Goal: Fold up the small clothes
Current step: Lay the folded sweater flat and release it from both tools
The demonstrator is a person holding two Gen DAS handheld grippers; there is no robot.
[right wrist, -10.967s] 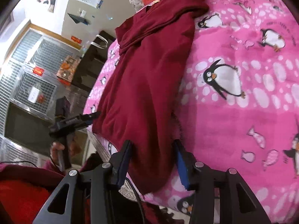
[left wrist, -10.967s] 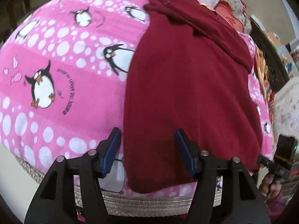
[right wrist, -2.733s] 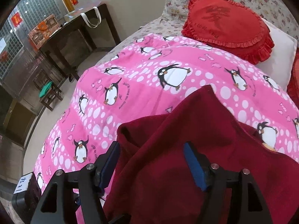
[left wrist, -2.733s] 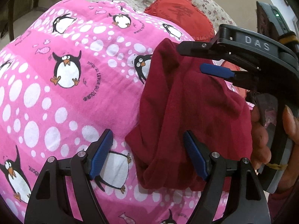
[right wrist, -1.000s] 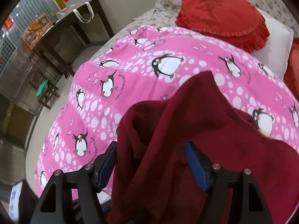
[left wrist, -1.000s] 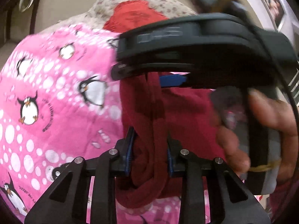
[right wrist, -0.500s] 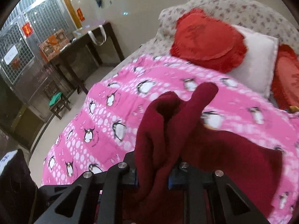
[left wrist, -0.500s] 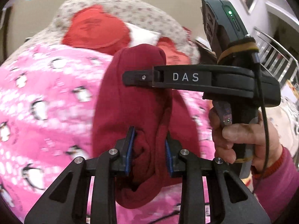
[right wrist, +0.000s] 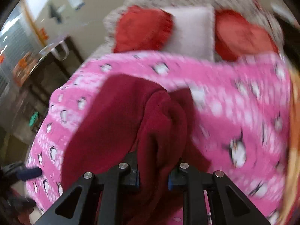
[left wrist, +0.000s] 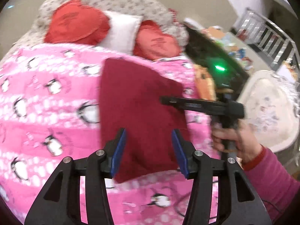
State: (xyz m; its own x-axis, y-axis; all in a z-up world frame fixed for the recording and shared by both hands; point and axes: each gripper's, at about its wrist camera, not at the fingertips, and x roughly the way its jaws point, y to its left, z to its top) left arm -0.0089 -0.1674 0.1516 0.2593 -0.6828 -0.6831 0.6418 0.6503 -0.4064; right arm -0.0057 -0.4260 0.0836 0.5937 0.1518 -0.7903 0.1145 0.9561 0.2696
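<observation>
One dark red fleece garment (left wrist: 138,112) lies ahead of the left gripper (left wrist: 148,150), on the pink penguin-print blanket (left wrist: 46,112). Its jaws have just been opening, released. The right gripper (right wrist: 153,176), pointing down, clenches a bunched fold. Two red cushions (left wrist: 75,22), one white pillow (left wrist: 121,31) lie beyond.

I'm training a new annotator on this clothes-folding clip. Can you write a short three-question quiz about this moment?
1. True or false: the left tongs are clamped on the dark red fleece garment.
2. Which tongs grip a bunched fold of the garment? A) left B) right C) neither
3. Fill in: the garment lies on a pink quilt printed with ____.

Key: 1. False; the blue pads stand apart, just opened, with the cloth lying between them. 2. B. 3. Penguins.
</observation>
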